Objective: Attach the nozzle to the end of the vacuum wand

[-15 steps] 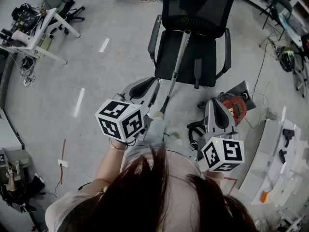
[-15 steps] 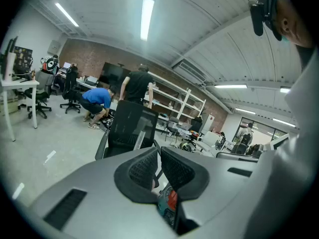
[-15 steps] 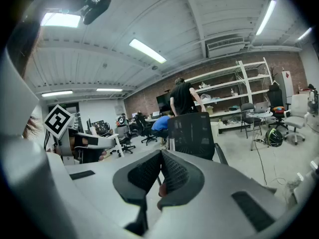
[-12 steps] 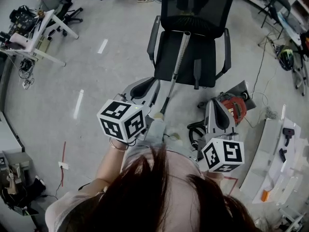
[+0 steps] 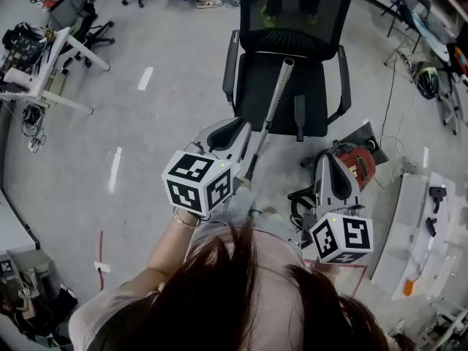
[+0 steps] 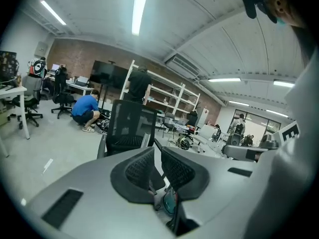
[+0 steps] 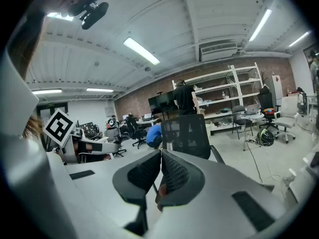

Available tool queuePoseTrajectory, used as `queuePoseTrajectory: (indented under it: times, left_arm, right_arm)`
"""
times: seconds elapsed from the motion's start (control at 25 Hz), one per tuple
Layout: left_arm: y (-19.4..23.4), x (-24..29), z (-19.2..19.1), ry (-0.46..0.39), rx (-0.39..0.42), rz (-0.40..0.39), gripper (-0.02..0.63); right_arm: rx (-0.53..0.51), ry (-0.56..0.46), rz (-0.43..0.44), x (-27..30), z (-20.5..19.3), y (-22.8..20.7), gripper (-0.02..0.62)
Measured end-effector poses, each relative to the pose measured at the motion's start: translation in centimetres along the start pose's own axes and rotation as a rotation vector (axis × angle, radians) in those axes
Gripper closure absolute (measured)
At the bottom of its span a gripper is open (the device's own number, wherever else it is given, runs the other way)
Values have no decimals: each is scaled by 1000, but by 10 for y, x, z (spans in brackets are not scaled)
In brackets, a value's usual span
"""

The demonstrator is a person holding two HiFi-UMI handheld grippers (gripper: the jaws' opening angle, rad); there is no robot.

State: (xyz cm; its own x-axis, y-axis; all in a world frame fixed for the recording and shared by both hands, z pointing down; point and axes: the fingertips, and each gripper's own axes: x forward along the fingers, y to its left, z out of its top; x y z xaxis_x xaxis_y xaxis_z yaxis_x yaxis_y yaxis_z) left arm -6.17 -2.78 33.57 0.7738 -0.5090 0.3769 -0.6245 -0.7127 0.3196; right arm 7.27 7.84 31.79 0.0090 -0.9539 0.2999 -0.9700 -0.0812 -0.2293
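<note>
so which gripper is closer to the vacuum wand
The left gripper: its tip is right beside the silver wand; the right gripper sits apart, by the red vacuum.

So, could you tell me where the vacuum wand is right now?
In the head view, the vacuum wand rests at centre on the black office chair, just left of the black nozzle.

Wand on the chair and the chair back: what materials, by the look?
Wand: probably metal, a silver tube with a dull sheen along its length. Chair back: black mesh, see-through weave, in a frame that looks like plastic.
</note>
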Motion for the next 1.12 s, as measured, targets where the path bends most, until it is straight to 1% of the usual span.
queuePoseTrajectory:
  times: [0.28,0.48,0.8,1.0,1.12]
  left_arm:
    - [33,5,2,42,38,-79,574]
    - [50,7,6,60,60,-119,572]
    - [61,12,5,68,72,-147,572]
    - [55,28,1,79,81,-147,571]
    - [51,38,-1,86,88,-139,558]
  right_arm:
    - [17,-16,-99,17,-5,23,569]
    - [17,-19,-141,27,-7,40,569]
    - [9,-11,-172,38,-9,54,569]
    - [7,-13,-175,40,-7,44,569]
    - [11,-9,-171,44,-8,33,569]
